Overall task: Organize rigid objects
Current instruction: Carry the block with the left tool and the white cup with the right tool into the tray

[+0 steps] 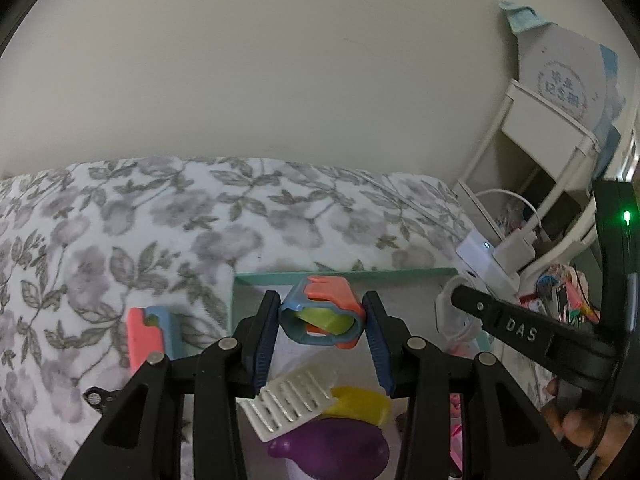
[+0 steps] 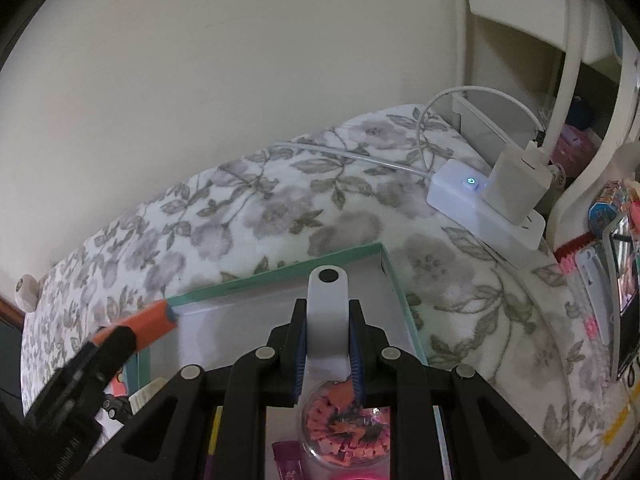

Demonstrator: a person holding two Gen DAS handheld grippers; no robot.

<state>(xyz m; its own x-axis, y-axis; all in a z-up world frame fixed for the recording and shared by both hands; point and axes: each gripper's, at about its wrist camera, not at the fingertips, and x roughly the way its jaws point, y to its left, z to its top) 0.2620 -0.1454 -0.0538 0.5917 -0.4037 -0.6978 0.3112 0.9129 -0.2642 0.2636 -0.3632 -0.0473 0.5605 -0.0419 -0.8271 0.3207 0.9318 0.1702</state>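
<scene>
My left gripper (image 1: pixel 322 312) is shut on a blue, orange and yellow-green ring-shaped toy (image 1: pixel 320 300), held above the far end of a teal-rimmed box (image 1: pixel 360 274). A white ribbed piece (image 1: pixel 294 404), a yellow piece (image 1: pixel 364 404) and a purple eggplant-shaped toy (image 1: pixel 336 446) lie in the box below. A second orange and blue toy (image 1: pixel 146 336) rests on the bedspread to the left. My right gripper (image 2: pixel 328 308) is shut on a flat white piece with a black dot (image 2: pixel 327 304), over the same teal-rimmed box (image 2: pixel 280 276). Under it sits a clear ball with orange bits (image 2: pixel 344 424).
The box lies on a flowered bedspread (image 1: pixel 160 220) against a plain wall. A white power strip with a charger and cable (image 2: pixel 480 200) lies past the box to the right. White shelving (image 1: pixel 540 128) and colourful clutter (image 2: pixel 608 260) stand at the right. A hand (image 1: pixel 576 424) shows low right.
</scene>
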